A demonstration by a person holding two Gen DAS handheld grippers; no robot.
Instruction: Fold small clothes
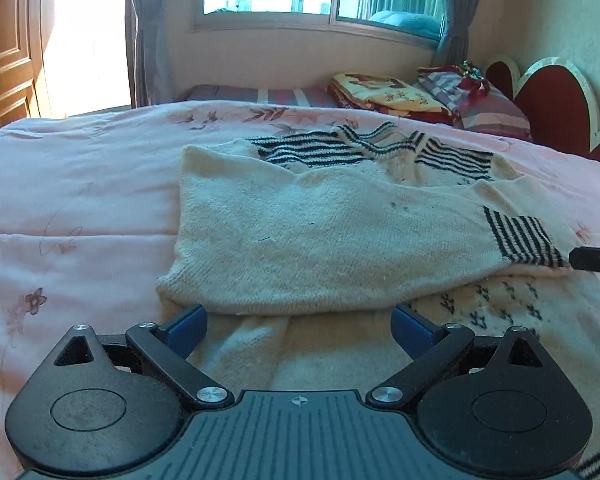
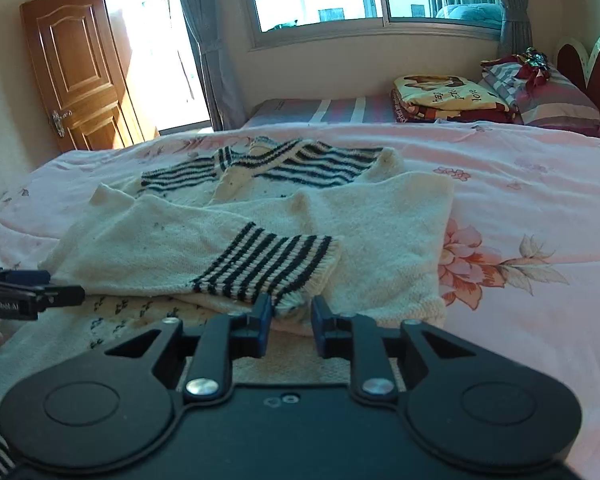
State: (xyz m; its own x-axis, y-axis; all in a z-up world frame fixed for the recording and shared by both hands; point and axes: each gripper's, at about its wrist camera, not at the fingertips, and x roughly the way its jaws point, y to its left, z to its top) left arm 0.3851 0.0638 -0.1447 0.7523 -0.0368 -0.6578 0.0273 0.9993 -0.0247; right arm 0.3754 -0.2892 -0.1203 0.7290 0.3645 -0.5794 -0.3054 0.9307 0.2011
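Right wrist: right tool (image 2: pixel 291 318) narrowly parted, sweater (image 2: pixel 260 220) cuff between, ungripped; left tool (image 1: pixel 299 326) wide, empty.

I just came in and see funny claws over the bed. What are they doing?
A person is folding a white sweater on the pink bedspread with two handheld grippers. The right gripper has its jaws narrowly apart around the edge of the striped cuff of a sleeve folded across the body. The left gripper hangs open at the sweater's near edge.

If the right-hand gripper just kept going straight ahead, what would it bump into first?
Most likely the striped cuff of the cream sweater: it lies right at the right gripper, its edge already between the blue fingers. Depth is uncertain.
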